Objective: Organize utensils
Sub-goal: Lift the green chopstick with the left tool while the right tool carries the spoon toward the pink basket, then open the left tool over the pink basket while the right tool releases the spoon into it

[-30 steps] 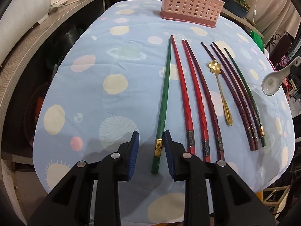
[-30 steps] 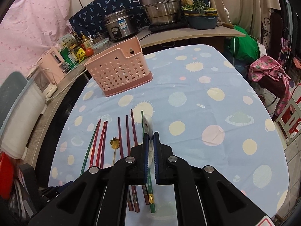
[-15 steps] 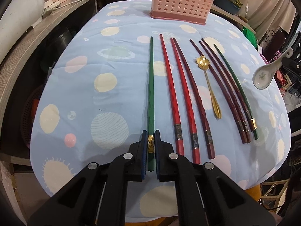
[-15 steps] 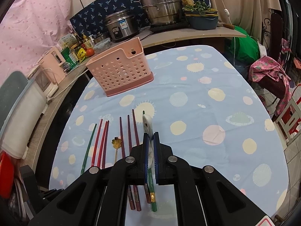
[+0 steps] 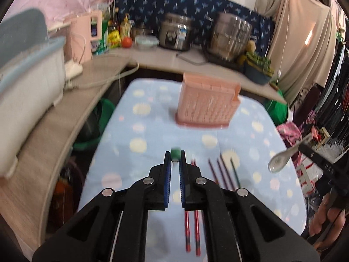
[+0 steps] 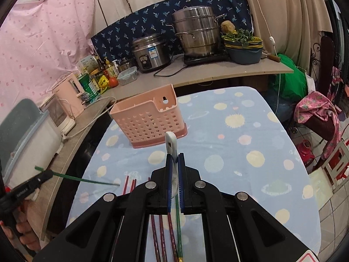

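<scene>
— Left wrist view: what's the left gripper [image 5: 175, 160] got?
— Jaws clamped on a green chopstick [image 5: 175, 154], mid-frame, below the pink basket [image 5: 207, 104].
— The right gripper [image 6: 174, 163]?
— Pinching the white spoon [image 6: 170, 144], frame center.

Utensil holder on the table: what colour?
Pink utensil holder, perforated; clearest in the right wrist view.

Both my cams sit above the near end of the table [image 5: 122, 152], tilted down, facing the counter [image 6: 218, 74] at 12 o'clock. Left view is blurred. Both views share the pink basket [image 5: 207, 104], closer in the left one. My right gripper [image 5: 305, 148] shows at 3 o'clock in the left view, my left gripper [image 6: 43, 176] at 9 o'clock in the right.
</scene>
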`<state>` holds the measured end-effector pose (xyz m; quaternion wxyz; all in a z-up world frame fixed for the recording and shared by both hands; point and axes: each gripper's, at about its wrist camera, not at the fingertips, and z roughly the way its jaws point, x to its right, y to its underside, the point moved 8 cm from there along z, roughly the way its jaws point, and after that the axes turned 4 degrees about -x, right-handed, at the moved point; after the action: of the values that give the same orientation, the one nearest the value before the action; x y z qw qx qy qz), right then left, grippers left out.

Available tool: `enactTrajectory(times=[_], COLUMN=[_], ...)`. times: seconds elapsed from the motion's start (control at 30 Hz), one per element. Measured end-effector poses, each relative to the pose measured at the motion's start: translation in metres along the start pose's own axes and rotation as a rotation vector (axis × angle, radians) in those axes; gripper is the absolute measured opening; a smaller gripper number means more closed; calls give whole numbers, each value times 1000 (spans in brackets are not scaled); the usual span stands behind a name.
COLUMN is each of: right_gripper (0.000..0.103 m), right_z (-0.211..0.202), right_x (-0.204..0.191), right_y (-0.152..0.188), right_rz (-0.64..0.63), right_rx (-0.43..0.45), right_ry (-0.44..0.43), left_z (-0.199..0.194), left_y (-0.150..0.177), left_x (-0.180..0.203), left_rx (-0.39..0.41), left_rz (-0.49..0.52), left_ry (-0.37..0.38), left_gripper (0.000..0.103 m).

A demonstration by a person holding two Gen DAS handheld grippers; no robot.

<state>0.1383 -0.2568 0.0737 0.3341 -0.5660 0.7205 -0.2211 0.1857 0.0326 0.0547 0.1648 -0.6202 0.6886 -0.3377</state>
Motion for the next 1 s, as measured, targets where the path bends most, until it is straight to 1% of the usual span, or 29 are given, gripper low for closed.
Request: enactTrajectory(times=[0.13,0.2,0.43,0.5,0.6,0.73,0.83,0.9,1.0], right_gripper=[5,5,5,5,5,5,5,5,5], right_z=[14,23,56,67,80,99,118,133,154], right_x=[-4,-4,-3,-6,-10,-17,-19,-19,-16], right_y=[-27,-41,-93,-109,-129,-149,-157,-158,-155], right_rz=[-4,-3,42,51,54,52,44,48,50], right_rx=[8,13,32,35,48,54,44,26,-1], right_ry=[-13,-16,-53,-66,-64,-70,-64,-63,-59], left_z=[1,3,-11,-17,-19,-13,0,16,44], left_y=[-50,-70,-145,-168,-194,-221,-232,-236,-236], left_x=[3,6,20,28,38,47,52,53,55], left_rx=[70,93,209,255,304,335,350,340,301], left_rz=[27,37,21,22,21,12,9,4,0], left_ry=[-37,-46,-13,-5,4,28,29,28,25], left_gripper=[7,7,7,7,7,7,7,7,7])
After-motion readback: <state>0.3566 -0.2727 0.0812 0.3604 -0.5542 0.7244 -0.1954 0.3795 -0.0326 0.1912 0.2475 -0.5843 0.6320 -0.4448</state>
